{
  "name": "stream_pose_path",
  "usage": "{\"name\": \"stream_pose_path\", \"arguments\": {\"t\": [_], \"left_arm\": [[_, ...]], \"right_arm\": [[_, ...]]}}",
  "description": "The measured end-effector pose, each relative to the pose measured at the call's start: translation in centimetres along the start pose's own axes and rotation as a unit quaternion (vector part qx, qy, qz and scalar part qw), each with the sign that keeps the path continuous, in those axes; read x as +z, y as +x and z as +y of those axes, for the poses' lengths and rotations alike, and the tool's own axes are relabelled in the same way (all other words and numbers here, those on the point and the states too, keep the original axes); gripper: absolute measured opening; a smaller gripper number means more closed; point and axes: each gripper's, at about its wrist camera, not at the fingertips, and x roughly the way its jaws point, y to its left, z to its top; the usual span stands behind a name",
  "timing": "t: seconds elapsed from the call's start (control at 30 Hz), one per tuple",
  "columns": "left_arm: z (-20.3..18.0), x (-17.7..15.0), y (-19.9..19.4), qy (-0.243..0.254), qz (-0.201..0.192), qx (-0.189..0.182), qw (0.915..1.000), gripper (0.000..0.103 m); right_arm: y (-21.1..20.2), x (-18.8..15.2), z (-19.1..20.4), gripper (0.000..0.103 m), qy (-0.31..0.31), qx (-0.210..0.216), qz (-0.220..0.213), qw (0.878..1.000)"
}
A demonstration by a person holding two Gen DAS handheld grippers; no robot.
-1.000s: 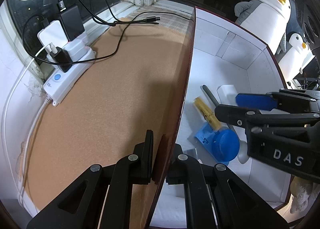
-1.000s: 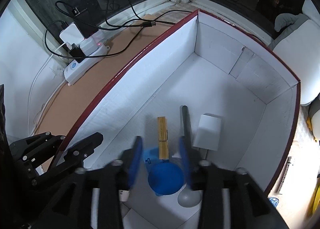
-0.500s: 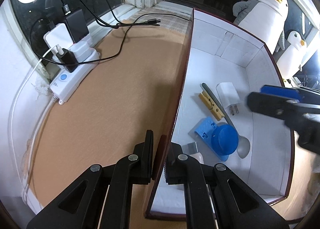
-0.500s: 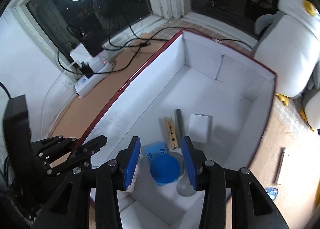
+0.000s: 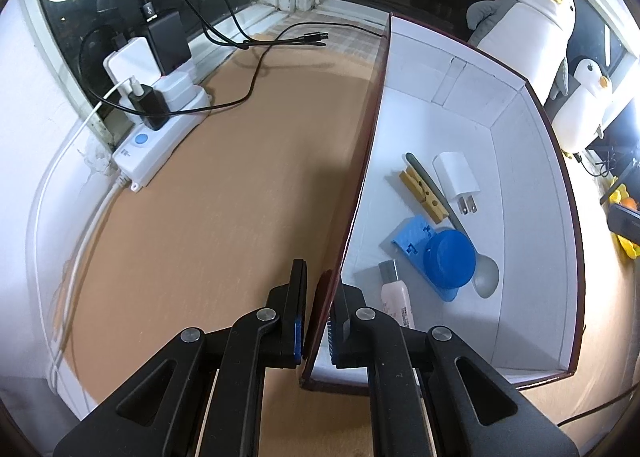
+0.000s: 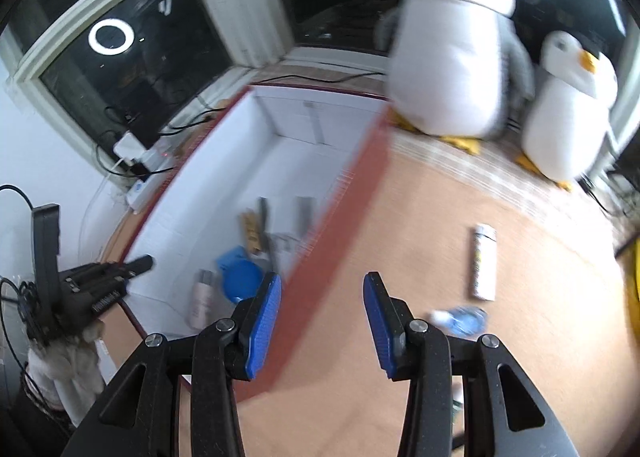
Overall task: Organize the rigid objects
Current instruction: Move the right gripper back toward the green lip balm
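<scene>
Left gripper is pinching the near end of the box's left wall, jaws closed on the cardboard, one finger outside, one inside. Right gripper is hanging wide open and holding nothing, above the brown surface just right of the box.

Inside the box, nearest first: a pink tube is lying by the left wall, then a blue clip with a round cap, a grey spoon touching it, a wooden clothespin beside the spoon handle, and a white charger plug just right of that.

Outside the box, a white tube and a blue wrapper are lying on the surface. Two plush penguins are standing at the far side. A power strip is sitting by the window.
</scene>
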Motion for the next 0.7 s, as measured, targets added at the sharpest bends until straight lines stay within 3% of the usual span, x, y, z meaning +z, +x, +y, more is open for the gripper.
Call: {"name": "stream_pose_path", "arguments": {"t": [0.37, 0.7], "left_arm": [[0.0, -0.5, -0.3, -0.005, 0.005, 0.005, 1.0, 0.008], [-0.5, -0.7, -0.5, -0.004, 0.009, 0.003, 1.0, 0.017]], "right_arm": [[-0.2, -5.8, -8.9, 0.039, 0.048, -0.048, 0.047, 0.997], [1.8, -9.8, -11.4, 0.039, 0.087, -0.045, 0.098, 0.99]]}}
